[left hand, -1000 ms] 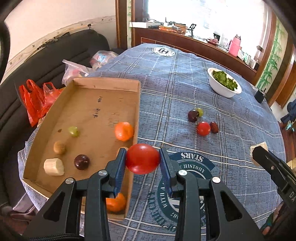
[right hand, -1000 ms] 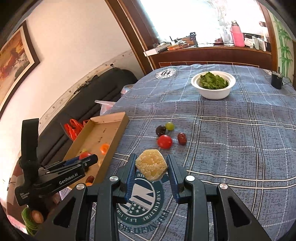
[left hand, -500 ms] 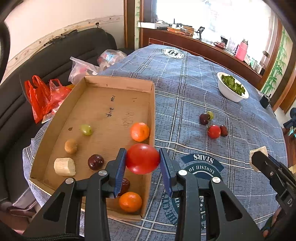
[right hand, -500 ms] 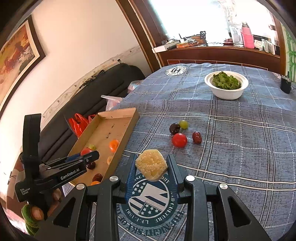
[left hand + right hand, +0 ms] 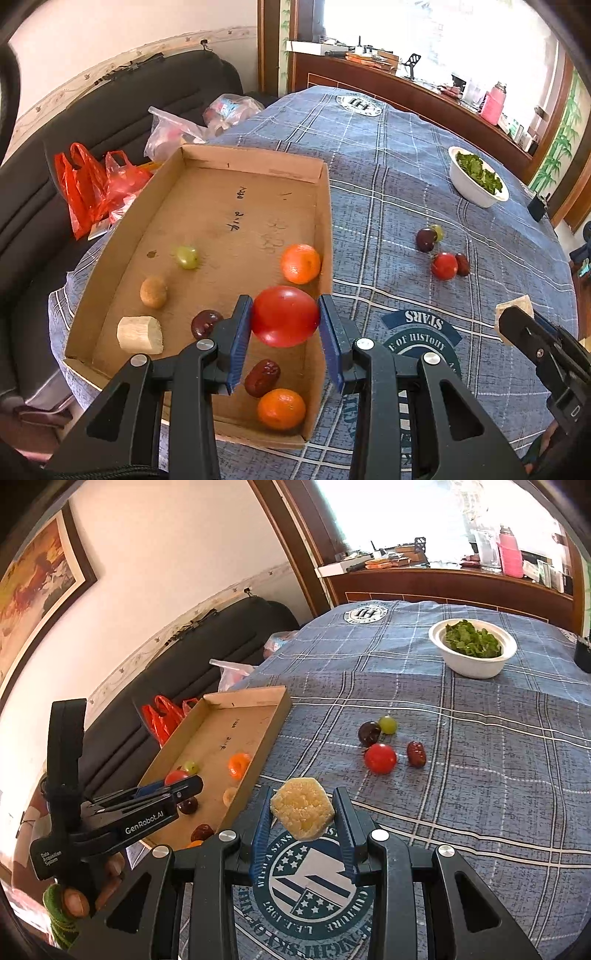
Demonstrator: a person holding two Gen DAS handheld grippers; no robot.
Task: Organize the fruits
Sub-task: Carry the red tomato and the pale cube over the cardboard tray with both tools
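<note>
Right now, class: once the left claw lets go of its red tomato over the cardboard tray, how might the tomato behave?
The tomato looks round and smooth, so it would probably roll on the flat cardboard tray. The tray's low walls should likely stop it. Its glossy skin suggests it might slip or bruise.

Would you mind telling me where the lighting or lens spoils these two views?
Left wrist view: the window is blown out white, and fisheye bends the cardboard tray and table edge. Right wrist view: the same window glares, the corners go dark, yet the pineapple chunk stays sharp.
</note>
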